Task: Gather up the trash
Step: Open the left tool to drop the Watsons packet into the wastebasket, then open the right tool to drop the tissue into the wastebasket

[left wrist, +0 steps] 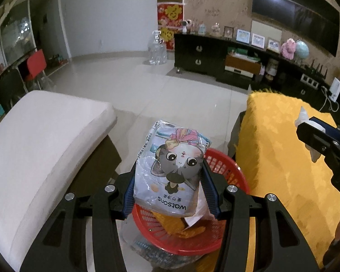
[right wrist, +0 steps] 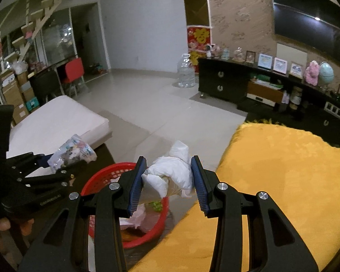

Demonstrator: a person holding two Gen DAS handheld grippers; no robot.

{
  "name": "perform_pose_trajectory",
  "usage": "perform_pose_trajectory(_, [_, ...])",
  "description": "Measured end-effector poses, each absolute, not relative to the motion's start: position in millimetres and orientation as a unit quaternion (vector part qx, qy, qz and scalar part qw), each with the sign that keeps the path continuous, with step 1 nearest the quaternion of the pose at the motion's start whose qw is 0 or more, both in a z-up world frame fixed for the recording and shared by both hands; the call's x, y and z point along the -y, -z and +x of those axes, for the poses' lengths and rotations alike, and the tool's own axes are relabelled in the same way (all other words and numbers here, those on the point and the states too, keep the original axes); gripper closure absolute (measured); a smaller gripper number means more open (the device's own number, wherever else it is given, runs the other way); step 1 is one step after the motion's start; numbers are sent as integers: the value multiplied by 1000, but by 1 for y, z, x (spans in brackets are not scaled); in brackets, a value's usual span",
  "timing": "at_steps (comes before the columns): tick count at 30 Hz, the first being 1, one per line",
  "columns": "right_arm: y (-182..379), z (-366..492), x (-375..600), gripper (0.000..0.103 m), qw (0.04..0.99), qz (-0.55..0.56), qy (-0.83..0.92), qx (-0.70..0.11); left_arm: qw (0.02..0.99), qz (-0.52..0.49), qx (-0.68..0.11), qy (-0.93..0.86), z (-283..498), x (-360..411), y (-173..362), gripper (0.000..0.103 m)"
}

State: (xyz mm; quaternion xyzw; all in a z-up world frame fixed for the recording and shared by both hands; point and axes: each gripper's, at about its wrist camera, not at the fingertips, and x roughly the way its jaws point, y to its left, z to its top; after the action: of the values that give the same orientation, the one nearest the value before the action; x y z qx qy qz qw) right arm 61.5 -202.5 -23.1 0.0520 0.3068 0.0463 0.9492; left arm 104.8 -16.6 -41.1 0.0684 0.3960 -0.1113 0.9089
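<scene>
My left gripper (left wrist: 170, 181) is shut on a Watsons tissue pack with a cartoon cat (left wrist: 172, 167) and holds it above a red plastic basket (left wrist: 235, 172). The basket holds orange and pink scraps. My right gripper (right wrist: 168, 176) is shut on a crumpled white tissue wad (right wrist: 172, 172), above the basket's (right wrist: 97, 181) right rim. The left gripper (right wrist: 40, 172) with the pack (right wrist: 73, 150) shows at the left of the right wrist view. The right gripper (left wrist: 317, 136) with its tissue shows at the right edge of the left wrist view.
A yellow fuzzy cushion (left wrist: 283, 158) lies right of the basket. A white cushioned bench (left wrist: 40, 149) stands left of it. Tiled floor (left wrist: 170, 90) stretches ahead to a dark TV cabinet (left wrist: 215, 56) and a clear water jug (left wrist: 157, 49).
</scene>
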Motion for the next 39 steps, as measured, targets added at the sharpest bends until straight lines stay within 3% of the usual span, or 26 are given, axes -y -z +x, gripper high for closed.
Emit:
perform_pose_trajectory(10, [59, 81, 179, 63, 923, 79, -93, -364, 881, 46, -461, 99, 119, -1, 78, 55])
perform_pose_trajectory(19, [78, 90, 156, 61, 905, 88, -127, -396, 877, 49, -468, 98, 116, -5, 85, 51])
perform_pose_trajectory(24, [76, 91, 163, 39, 904, 108, -128, -393, 881, 36, -462, 94, 117, -10, 82, 38])
perform_pose_trajectory(32, [58, 84, 181, 34, 917, 113, -107, -368, 899, 23, -428, 89, 115, -12, 62, 29])
perform_pose_trajectory(39, [37, 70, 189, 16, 937, 95, -81, -326, 929, 47, -359, 75, 100, -10, 32, 21])
